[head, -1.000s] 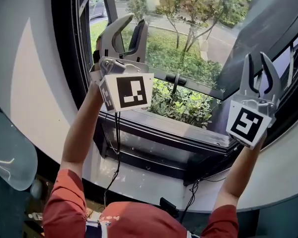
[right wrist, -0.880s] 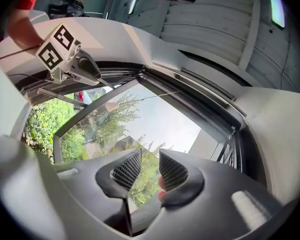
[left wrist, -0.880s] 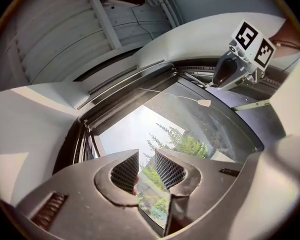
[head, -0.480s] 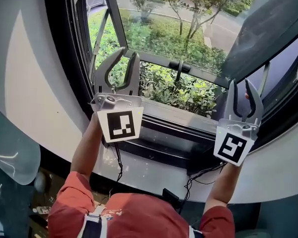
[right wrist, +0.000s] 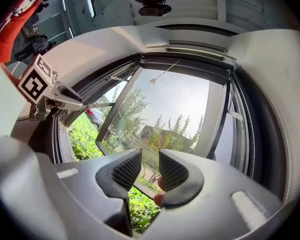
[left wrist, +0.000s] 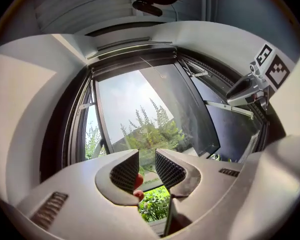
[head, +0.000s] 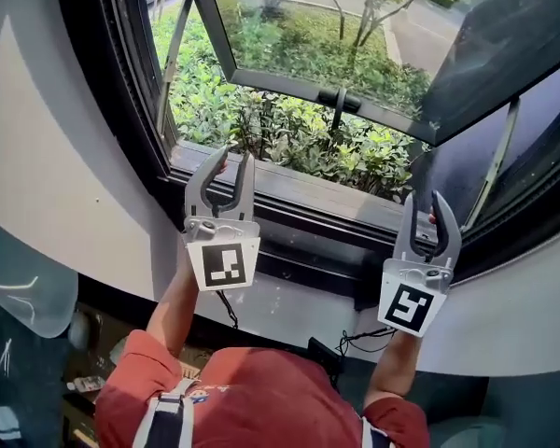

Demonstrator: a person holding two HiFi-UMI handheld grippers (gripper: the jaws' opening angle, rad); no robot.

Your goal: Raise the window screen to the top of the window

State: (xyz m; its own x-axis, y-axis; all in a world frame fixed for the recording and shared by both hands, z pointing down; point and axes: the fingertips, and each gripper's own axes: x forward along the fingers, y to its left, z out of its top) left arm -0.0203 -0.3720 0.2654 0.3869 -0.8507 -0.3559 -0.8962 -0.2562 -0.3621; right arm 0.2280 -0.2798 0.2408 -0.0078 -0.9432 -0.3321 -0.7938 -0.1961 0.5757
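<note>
Cross-hatched gripper pads; dark metal frame

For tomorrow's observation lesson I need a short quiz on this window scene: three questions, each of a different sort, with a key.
1. True or false: the left gripper is clamped on something.
2. Multiple choice: the glass sash is A) shut tight, B) swung open outward, C) missing.
3. Fill in: beyond the sill grow green ____.

Key:
1. False: its fingers stand apart with nothing between them.
2. B.
3. shrubs.
</note>
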